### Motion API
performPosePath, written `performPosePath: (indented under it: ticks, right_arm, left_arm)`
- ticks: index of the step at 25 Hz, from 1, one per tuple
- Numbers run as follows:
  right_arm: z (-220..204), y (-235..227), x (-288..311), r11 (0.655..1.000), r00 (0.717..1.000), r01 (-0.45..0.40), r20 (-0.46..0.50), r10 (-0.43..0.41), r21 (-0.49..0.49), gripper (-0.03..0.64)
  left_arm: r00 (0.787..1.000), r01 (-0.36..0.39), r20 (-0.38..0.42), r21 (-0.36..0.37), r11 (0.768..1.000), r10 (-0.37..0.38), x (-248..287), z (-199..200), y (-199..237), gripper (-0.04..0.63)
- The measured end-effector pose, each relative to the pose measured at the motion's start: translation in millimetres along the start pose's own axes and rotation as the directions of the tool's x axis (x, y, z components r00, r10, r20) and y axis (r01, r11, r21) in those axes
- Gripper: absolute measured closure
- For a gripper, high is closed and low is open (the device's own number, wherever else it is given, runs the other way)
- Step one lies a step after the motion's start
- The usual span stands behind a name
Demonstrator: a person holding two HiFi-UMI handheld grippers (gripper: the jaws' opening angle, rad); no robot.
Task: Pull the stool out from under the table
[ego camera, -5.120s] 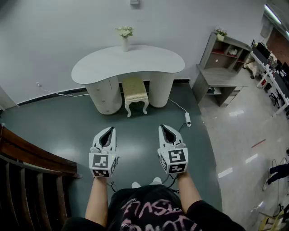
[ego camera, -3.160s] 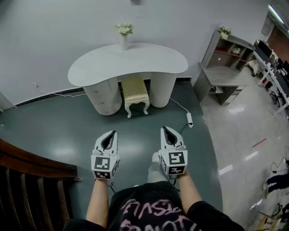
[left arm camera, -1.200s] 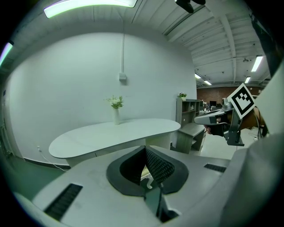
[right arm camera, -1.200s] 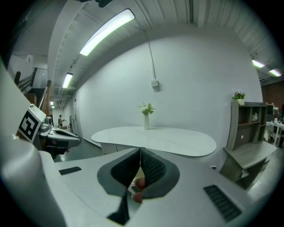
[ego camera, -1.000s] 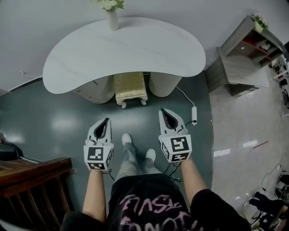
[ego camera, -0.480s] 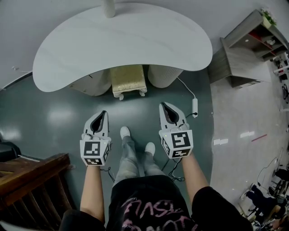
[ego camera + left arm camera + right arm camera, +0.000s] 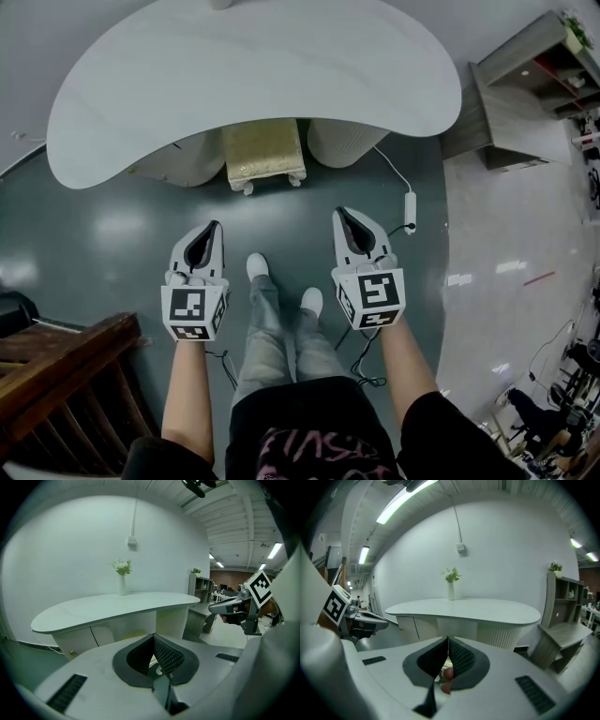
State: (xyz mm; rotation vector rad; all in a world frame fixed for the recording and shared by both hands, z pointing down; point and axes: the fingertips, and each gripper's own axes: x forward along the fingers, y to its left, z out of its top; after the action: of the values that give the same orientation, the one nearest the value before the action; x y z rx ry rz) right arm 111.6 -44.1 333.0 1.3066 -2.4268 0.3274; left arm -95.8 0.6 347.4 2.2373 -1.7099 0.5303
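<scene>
we are closer to the table (image 7: 253, 66) than we were a second ago: its white top fills the upper part of the head view now, and the vase that stood at its far edge has almost slid out of frame. our shoes (image 7: 256, 266) stand on the dark floor a short way in front of it.

the stool (image 7: 264, 155) has not moved. it sits tucked between the table's two rounded pedestals, its far half hidden under the tabletop, with only the front of the pale gold seat and two white legs showing.

the left gripper (image 7: 215, 225) and the right gripper (image 7: 340, 214) are held side by side ahead of us, aimed at the table. they are apart from the stool and touch nothing. both gripper views show the jaws pressed together with nothing between them, so both tongs are narrow and empty.

we judge that the walk-up is nearly over and the pull itself has not begun. the tongs will have to open before they can take the front edge of the seat or a leg, and we will likely have to reach lower, since the seat lies below the tabletop.

a white cable with a power strip (image 7: 410, 202) lies on the floor to the right of the stool, clear of the straight path back.
</scene>
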Motion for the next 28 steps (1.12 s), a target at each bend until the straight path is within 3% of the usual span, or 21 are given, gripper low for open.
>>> performPosePath:
  ticks: [28]
  right_arm:
    - [-162,-14,118,1.0,0.997,-0.024,-0.068,0.023,-0.018,0.554]
  left_arm:
    - [0.999,-0.019,-0.045,0.025,1.0,0.02,117,-149,33,0.583]
